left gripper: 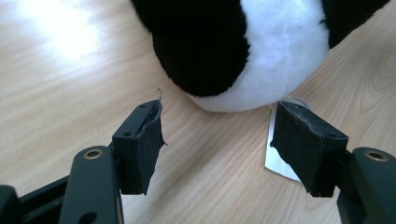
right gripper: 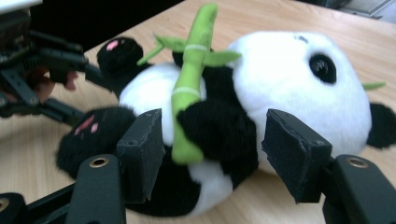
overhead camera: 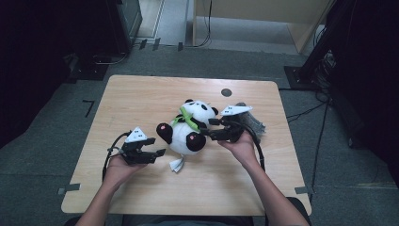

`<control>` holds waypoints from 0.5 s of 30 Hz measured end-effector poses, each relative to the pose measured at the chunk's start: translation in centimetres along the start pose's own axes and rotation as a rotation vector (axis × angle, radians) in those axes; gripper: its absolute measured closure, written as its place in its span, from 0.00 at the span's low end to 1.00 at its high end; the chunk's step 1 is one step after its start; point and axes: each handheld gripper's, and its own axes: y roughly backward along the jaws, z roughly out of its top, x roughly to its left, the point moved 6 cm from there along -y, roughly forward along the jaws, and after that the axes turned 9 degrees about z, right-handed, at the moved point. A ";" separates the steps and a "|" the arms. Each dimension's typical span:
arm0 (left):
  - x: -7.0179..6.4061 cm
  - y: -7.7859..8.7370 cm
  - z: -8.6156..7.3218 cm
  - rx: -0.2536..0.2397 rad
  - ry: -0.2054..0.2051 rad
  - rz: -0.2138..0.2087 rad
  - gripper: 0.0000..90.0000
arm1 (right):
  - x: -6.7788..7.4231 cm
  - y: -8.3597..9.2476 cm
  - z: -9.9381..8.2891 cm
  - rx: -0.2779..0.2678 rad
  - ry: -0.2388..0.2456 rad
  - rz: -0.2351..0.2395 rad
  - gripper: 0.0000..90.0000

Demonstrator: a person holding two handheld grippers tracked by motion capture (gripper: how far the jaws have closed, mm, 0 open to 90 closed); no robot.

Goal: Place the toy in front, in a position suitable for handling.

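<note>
A plush panda (overhead camera: 188, 127) lies on its back near the middle of the table (overhead camera: 141, 94), head toward the far edge, a green bamboo stalk (right gripper: 189, 88) across its chest. The right gripper (overhead camera: 217, 128) sits just beside the panda's right flank, pointing at it. Its jaws stand apart with the panda's black arm and the stalk's lower end in the gap between them; the pads do not press, so it is released. The right hand (overhead camera: 242, 146) holds it low over the table, forearm coming in from the near edge.

The left gripper (overhead camera: 157, 147) hovers just short of the panda's bottom and black leg, jaws apart, nothing between them. A white tag (left gripper: 280, 158) lies on the table by one jaw. The left hand (overhead camera: 120, 167) rests low, palm up under the gripper.
</note>
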 end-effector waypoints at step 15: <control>0.9 1.4 3.4 -0.049 -0.037 -0.046 0.37 | 0.8 2.7 -4.3 -0.004 0.083 -0.065 0.43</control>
